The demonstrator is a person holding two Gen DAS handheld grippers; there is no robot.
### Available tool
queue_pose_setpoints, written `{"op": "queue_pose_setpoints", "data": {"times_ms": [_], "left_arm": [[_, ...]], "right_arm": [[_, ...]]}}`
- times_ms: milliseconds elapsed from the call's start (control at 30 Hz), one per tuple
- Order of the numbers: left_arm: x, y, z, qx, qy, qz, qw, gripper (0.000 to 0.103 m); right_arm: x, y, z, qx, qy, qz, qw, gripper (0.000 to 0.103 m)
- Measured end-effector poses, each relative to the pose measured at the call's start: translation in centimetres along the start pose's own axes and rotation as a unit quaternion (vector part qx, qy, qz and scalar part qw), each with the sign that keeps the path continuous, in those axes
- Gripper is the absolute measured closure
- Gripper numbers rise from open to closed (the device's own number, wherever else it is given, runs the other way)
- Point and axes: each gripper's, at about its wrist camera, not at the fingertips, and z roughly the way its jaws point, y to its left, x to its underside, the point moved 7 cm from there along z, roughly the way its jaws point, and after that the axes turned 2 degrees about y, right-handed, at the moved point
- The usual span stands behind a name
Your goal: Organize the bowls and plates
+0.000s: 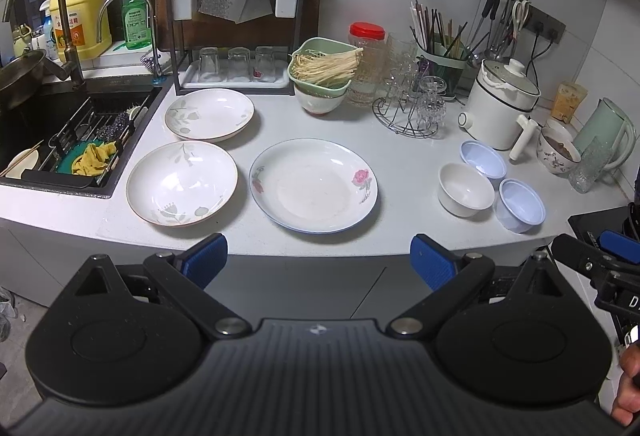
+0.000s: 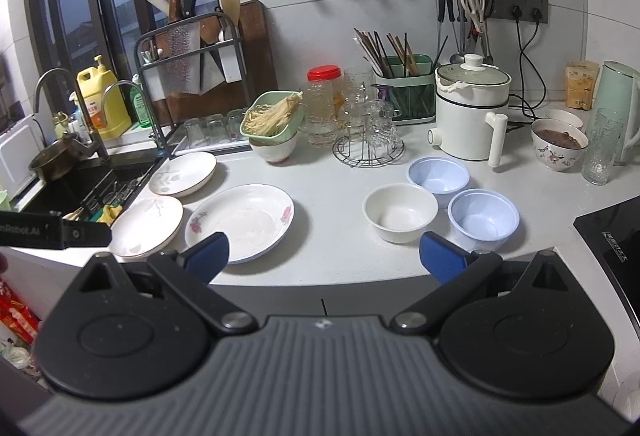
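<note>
Hovering off the worktop's [image 1: 400, 172] front edge, the left gripper [image 1: 319, 260] and right gripper [image 2: 324, 256] both stand with jaws spread wide, empty. Three plates lie near the sink-side end: rose plate [image 1: 314, 185], leaf plate [image 1: 182, 182], rear plate [image 1: 209, 113]. White bowl [image 2: 400, 211] touches two blue bowls [image 2: 483, 218] toward the right end. In the right wrist view the left finger hides part of the rose plate's rim.

Even indoor light, soft shadows under plates [image 1: 313, 185], dark window, sharp focus, strong fisheye bending at edges
</note>
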Motion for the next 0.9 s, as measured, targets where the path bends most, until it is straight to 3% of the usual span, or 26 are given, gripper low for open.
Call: {"op": "queue_pose_setpoints", "data": {"times_ms": [233, 433, 900], "left_arm": [[-0.5, 0.1, -0.3, -0.003, -0.008, -0.012, 0.9999, 0.003], [-1.1, 0.3, -0.5, -0.003, -0.015, -0.016, 0.9998, 0.003], [-0.8, 0.8, -0.2, 0.003, 0.018, -0.01, 0.9998, 0.003]], "right_arm": [[-0.3, -0.1, -0.5, 0.018, 0.0, -0.009, 1.0, 0.0], [-0.7, -0.1, -0.4, 0.006, 0.01, -0.01, 1.0, 0.0], [-0.4, 2.0, -0.5, 0.002, 0.014, -0.019, 1.0, 0.0]]}}
